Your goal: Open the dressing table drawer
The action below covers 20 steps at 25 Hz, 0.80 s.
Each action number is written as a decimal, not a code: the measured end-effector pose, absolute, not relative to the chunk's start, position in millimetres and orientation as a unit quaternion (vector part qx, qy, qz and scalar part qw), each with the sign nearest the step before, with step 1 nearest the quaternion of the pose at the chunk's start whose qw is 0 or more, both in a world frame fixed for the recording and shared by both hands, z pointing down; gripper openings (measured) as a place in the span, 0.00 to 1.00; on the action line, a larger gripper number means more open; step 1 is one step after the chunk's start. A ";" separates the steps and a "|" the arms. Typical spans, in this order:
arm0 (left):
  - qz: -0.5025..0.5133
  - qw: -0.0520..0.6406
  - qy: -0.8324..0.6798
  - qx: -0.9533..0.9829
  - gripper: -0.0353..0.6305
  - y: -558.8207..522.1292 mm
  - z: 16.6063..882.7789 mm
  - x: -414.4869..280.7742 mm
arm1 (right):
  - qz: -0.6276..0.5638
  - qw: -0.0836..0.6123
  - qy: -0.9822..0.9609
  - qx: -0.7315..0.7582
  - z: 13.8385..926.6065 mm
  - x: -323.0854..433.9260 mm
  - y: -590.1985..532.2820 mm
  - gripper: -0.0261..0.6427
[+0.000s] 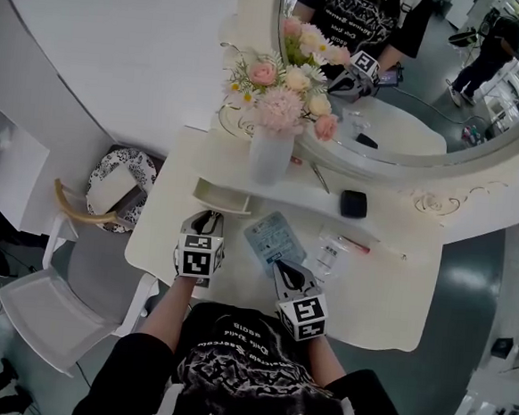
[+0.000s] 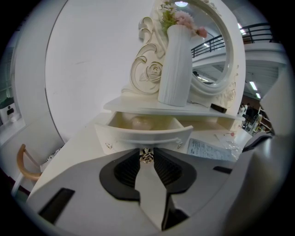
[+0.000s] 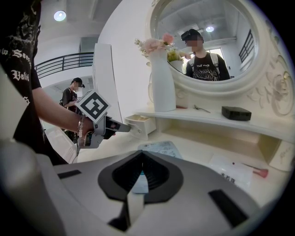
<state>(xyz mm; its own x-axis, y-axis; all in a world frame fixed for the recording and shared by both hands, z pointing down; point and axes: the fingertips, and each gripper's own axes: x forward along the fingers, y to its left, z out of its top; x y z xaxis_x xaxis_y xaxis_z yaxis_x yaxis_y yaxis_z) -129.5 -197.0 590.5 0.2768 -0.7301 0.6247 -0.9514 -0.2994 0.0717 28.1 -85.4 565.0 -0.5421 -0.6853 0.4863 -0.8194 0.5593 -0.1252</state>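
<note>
Nearest the person, the right tool [image 3: 142, 156] is held low over the front of the white bench [image 1: 387, 293]. Its jaws are brought together and nothing is gripped between them. To its left, the left tool [image 2: 146, 154] is pointed down at the drawer [image 2: 143, 133], and its jaws are narrowed onto the small metal knob [image 2: 146, 158] at the middle of the drawer front, which is pinched between the 2 pads.

The drawer is found at the left end of the bench, under the raised shelf [image 1: 318, 198]. It is pulled partly out, so that its pale inside is seen from above.

Just right of the drawer, a printed leaflet [image 1: 275, 239] is laid flat on the bench, and a clear plastic packet [image 1: 330, 252] is seen beside it.

On the shelf above the drawer, a ribbed white vase [image 2: 175, 64] is stood upright and is filled with pink and cream flowers [image 1: 281, 101]. Further right on the same shelf, a small black box [image 1: 354, 203] is placed.

Behind everything, a round mirror [image 1: 448, 83] in a carved white frame is mounted, and the person with both tools is reflected in it.
</note>
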 end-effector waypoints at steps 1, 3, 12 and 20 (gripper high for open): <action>0.247 0.223 -0.548 0.767 0.21 -196.8 590.2 -129.5 | 0.172 0.195 -0.861 0.437 565.0 28.0 -85.6 0.06; 0.247 0.222 -0.547 0.768 0.21 -196.4 589.7 -129.5 | 0.173 0.195 -0.861 0.437 565.4 27.9 -85.6 0.06; 0.249 0.222 -0.548 0.768 0.21 -194.6 590.6 -130.2 | 0.173 0.195 -0.860 0.438 566.9 28.7 -84.5 0.06; 0.247 0.222 -0.550 0.767 0.21 -191.9 590.5 -129.9 | 0.170 0.195 -0.862 0.436 566.1 27.7 -84.5 0.06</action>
